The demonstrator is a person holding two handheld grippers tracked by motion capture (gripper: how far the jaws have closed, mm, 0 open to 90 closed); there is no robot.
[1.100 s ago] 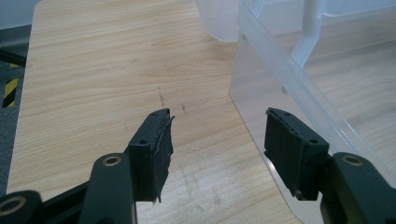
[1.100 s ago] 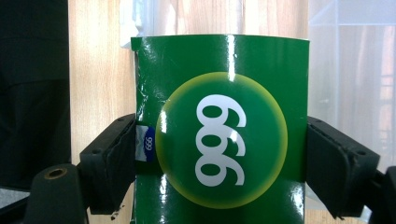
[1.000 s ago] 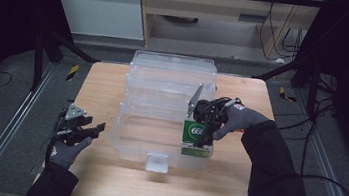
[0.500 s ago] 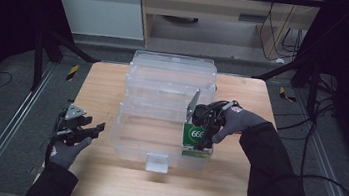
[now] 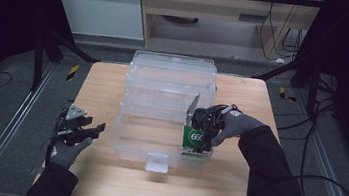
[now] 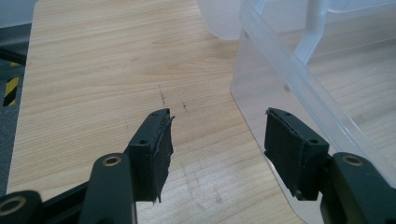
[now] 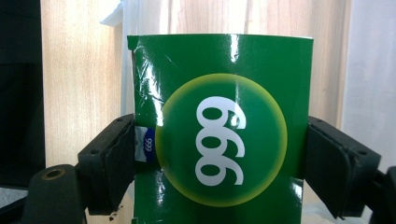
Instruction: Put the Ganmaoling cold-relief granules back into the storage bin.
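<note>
We see the right hand-held gripper (image 5: 202, 134) clamping a green box (image 7: 219, 126) inside the near right corner of the clear bin (image 5: 126, 142); the left hand-held gripper (image 6: 217, 135) hovers open over the table (image 6: 102, 70), left of it.

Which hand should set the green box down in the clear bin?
Right. The right gripper already clamps the green box inside the clear bin, near its right end. The left gripper is open over bare table outside the bin.
</note>
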